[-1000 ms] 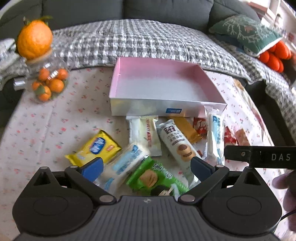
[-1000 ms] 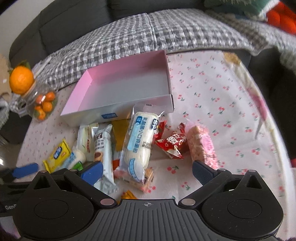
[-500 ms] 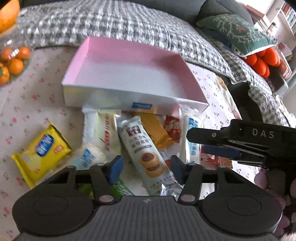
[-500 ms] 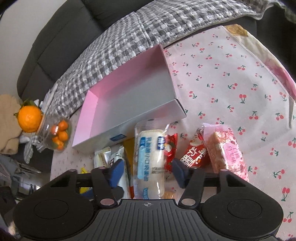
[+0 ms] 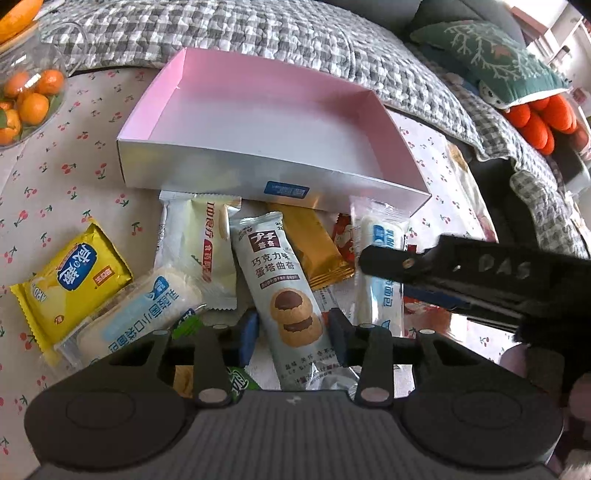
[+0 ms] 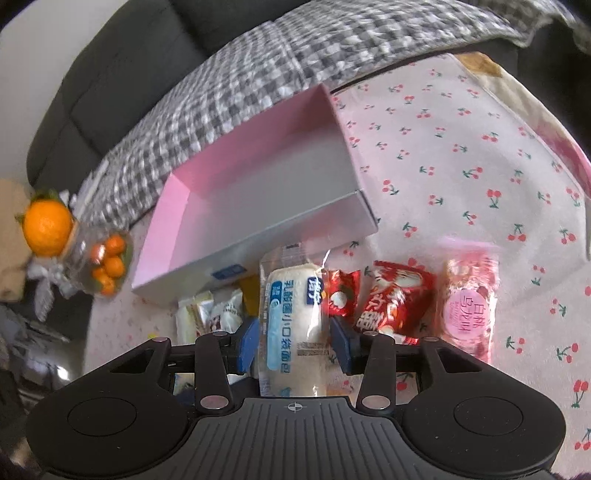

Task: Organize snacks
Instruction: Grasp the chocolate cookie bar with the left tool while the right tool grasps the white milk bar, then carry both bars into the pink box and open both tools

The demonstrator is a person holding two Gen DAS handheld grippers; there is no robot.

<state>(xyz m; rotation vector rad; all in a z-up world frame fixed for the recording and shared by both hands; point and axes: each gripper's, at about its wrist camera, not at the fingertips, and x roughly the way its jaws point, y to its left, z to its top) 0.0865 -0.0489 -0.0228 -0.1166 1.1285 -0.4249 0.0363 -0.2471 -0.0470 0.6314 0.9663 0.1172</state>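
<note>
An empty pink box [image 5: 266, 122] stands on the cherry-print cloth, with snack packs heaped before its near wall. My left gripper [image 5: 293, 341] is shut on the chocolate cookie pack [image 5: 280, 284], its blue pads against both sides. My right gripper [image 6: 293, 341] is shut on a white and blue bread pack [image 6: 291, 314]; it also shows in the left wrist view [image 5: 380, 258] as a black bar. The box also shows in the right wrist view [image 6: 258, 199].
Around lie a yellow pack [image 5: 70, 280], a cream pack [image 5: 199, 243], a gold pack [image 5: 314, 243], red packs [image 6: 395, 302] and a pink pack [image 6: 469, 302]. A jar of small oranges [image 5: 26, 99] stands at left. A checked blanket [image 5: 258, 33] covers the sofa behind.
Both grippers have closed from wide open and moved forward and down: the left onto the cookie pack, the right onto the bread pack.
</note>
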